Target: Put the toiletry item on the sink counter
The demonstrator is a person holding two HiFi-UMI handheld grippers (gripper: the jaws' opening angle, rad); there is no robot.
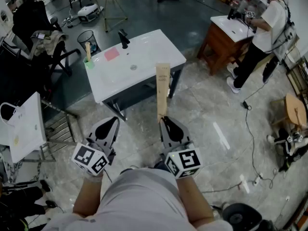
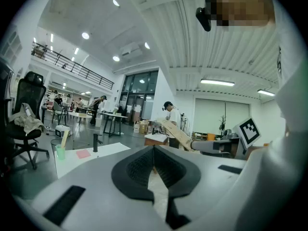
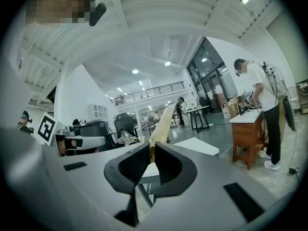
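Observation:
A long tan toiletry tube (image 1: pixel 162 90) stands up from my right gripper (image 1: pixel 163 121), which is shut on its lower end. In the right gripper view the tube (image 3: pixel 162 123) rises from between the closed jaws. The tube hangs in the air just in front of the white sink counter (image 1: pixel 159 47), which has a black faucet (image 1: pixel 124 38) and a basin drain (image 1: pixel 134 67). My left gripper (image 1: pixel 112 123) is shut with nothing in it, to the left of the right one. The left gripper view shows the tube (image 2: pixel 179 135) at its right and the counter (image 2: pixel 91 155) at its left.
A green cup with a toothbrush (image 1: pixel 88 61) and a pink pad (image 1: pixel 111 54) sit on the counter's left part. A person (image 1: pixel 262 32) works at a wooden vanity (image 1: pixel 225 35) at the right. A black chair (image 1: pixel 36 37) and a bin (image 1: pixel 86 37) stand left. Cables (image 1: pixel 250 124) lie on the floor.

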